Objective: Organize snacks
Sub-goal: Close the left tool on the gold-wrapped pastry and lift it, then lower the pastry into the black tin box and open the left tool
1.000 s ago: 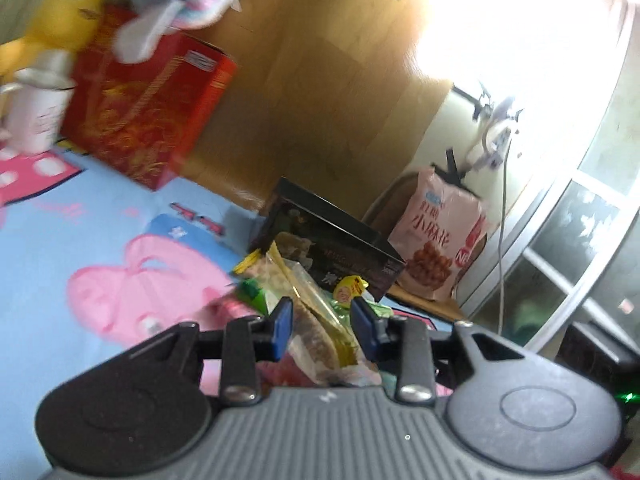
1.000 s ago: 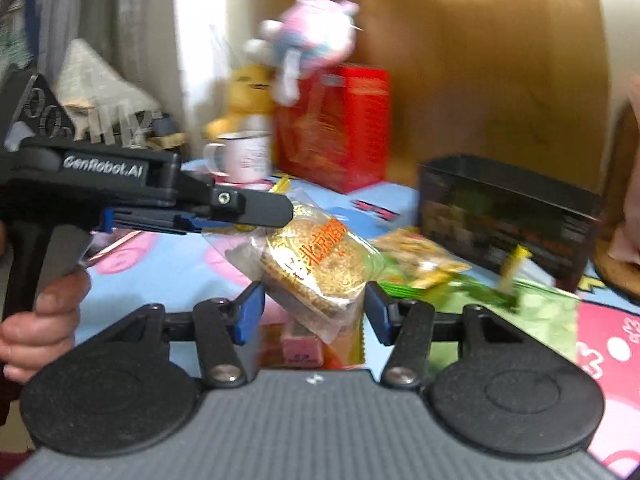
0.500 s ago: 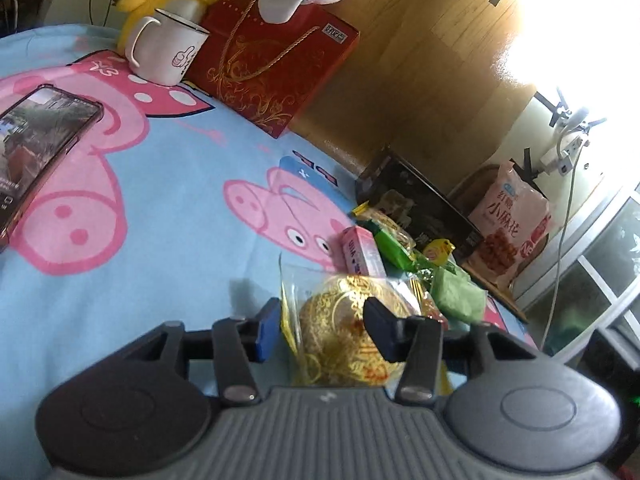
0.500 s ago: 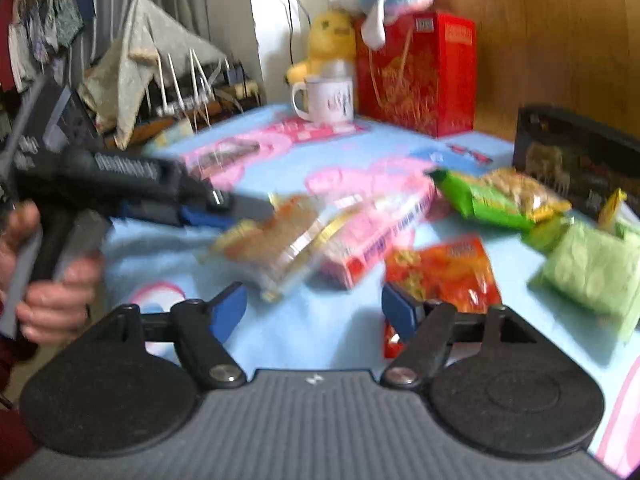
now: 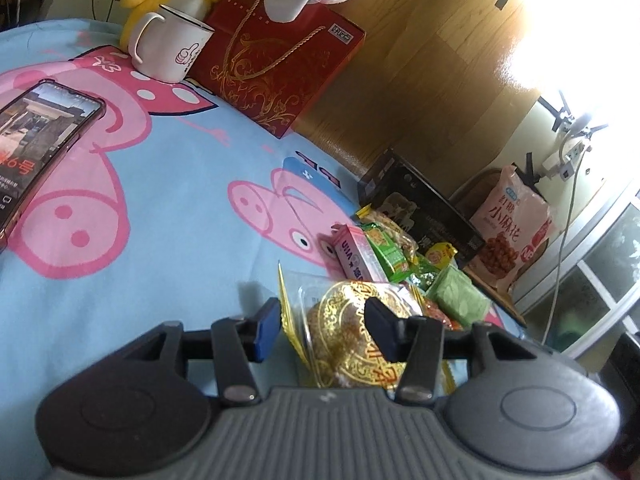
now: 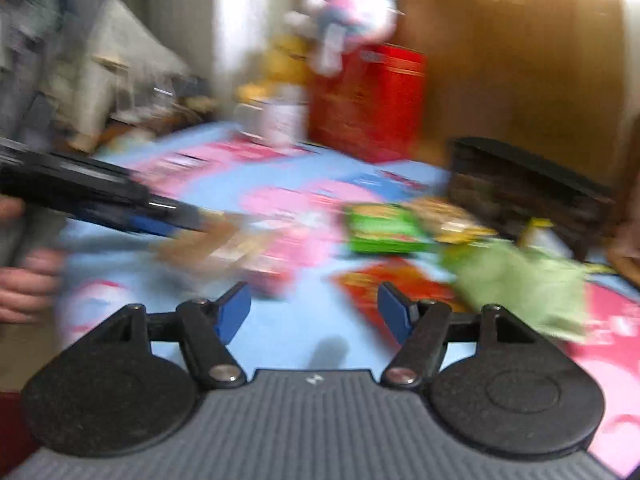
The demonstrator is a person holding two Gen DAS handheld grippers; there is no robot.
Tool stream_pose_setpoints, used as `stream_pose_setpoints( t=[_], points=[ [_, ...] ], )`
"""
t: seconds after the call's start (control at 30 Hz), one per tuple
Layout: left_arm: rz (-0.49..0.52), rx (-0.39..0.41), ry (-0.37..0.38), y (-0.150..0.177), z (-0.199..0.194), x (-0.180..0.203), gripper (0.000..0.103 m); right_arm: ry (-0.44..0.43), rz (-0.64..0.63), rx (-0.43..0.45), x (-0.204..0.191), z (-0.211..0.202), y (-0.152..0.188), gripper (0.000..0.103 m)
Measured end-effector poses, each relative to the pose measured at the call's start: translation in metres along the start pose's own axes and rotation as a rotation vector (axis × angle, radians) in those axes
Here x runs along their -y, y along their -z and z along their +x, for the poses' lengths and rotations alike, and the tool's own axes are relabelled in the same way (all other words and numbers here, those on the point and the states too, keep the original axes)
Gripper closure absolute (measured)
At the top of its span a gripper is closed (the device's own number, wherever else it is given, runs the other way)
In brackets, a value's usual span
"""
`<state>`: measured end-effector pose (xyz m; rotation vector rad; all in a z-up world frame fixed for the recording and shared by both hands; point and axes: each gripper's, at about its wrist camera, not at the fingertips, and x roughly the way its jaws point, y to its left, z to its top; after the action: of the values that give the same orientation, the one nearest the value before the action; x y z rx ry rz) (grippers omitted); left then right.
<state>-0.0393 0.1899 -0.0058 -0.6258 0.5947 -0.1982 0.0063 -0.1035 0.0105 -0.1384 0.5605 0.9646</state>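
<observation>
Left wrist view: left gripper (image 5: 322,328) low over the blue cartoon-print cloth (image 5: 168,264). The clear-wrapped gold pastry packet (image 5: 352,336) sits between its fingers; whether the pads actually press it, cannot tell. Just beyond: pink box (image 5: 356,256), green packets (image 5: 388,248), pale green pouch (image 5: 460,296), black box (image 5: 424,208) behind them. White mug (image 5: 172,52), red gift box (image 5: 280,60) and phone (image 5: 40,128) well apart at the far side.

Right wrist view, heavily blurred: right gripper (image 6: 314,310) with jaws spread, nothing between them, above the cloth. Red packet (image 6: 384,284) and green pouch (image 6: 520,284) lie just ahead; the left gripper enters from the left edge.
</observation>
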Motion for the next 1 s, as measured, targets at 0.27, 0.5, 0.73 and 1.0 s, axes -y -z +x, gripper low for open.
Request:
stream_pose_setpoints(
  t=[0.27,0.5,0.73,1.0],
  points=[
    [-0.004,-0.025,0.026,0.001,0.003,0.0,0.07,-0.119,0.004,-0.133,-0.024,0.05,-0.009,0.073],
    [0.095,0.025,0.117,-0.037,0.002,0.043,0.072,-0.079,-0.076,-0.059,-0.015,0.013,-0.034,0.078],
    [0.303,0.062,0.244,-0.113,0.088,0.153,0.07,0.188,-0.065,0.065,0.068,-0.021,-0.084,0.077],
    [0.32,-0.033,0.251,-0.151,0.235,0.21,0.068,0.321,0.105,-0.049,0.215,-0.003,-0.114,0.077]
  ],
)
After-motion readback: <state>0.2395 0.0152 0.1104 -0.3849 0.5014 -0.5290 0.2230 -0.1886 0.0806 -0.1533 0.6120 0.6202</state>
